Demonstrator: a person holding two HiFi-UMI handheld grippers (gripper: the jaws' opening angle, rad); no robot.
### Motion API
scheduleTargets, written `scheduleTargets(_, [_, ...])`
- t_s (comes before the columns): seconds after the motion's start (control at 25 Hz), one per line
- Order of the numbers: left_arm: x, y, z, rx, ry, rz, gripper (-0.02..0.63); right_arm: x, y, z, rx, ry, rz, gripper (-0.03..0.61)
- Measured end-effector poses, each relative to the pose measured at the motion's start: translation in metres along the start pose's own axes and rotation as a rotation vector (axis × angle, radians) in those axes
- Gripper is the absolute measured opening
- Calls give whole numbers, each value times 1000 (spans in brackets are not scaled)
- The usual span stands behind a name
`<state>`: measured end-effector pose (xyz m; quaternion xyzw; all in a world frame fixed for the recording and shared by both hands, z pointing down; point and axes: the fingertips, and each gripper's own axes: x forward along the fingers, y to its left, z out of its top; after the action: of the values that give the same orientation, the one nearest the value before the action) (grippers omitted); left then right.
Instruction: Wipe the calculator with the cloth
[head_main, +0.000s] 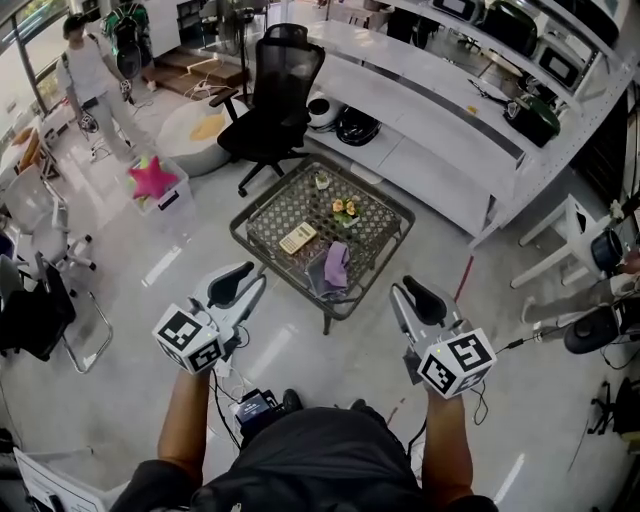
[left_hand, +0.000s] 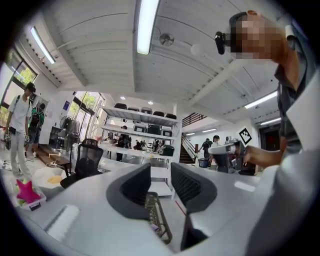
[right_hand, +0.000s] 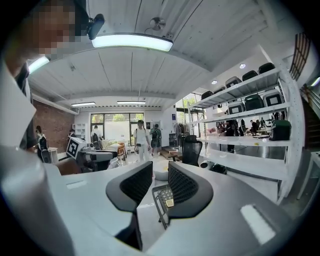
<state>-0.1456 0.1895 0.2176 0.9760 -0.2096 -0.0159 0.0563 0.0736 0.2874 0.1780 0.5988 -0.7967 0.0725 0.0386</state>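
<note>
- Left gripper view: my left gripper has its jaws slightly spread, pinching nothing.
- My right gripper shows the same narrow, empty gap between its jaws.
- Both are held level in the air, short of the mesh desk's near edge.
- The calculator lies mid-desk, with the purple cloth just beside it.

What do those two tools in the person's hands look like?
The left tool and the right tool are both pale grey, with black ribbed pads on the two jaws. Each carries a cube with black-and-white square markers. The person wears a dark grey shirt.
</note>
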Motion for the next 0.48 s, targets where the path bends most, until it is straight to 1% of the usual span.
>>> scheduleTargets(0.24, [1, 11, -2, -22, -3, 13, 141, 12, -2, 0, 2, 12, 4, 87])
scheduleTargets(0.36, [8, 11, -10, -27, 13, 11, 141, 15, -9, -3, 11, 19, 11, 87])
scheduleTargets(0.48, [17, 9, -14, -28, 33, 27, 141, 21, -24, -10, 22, 27, 26, 87])
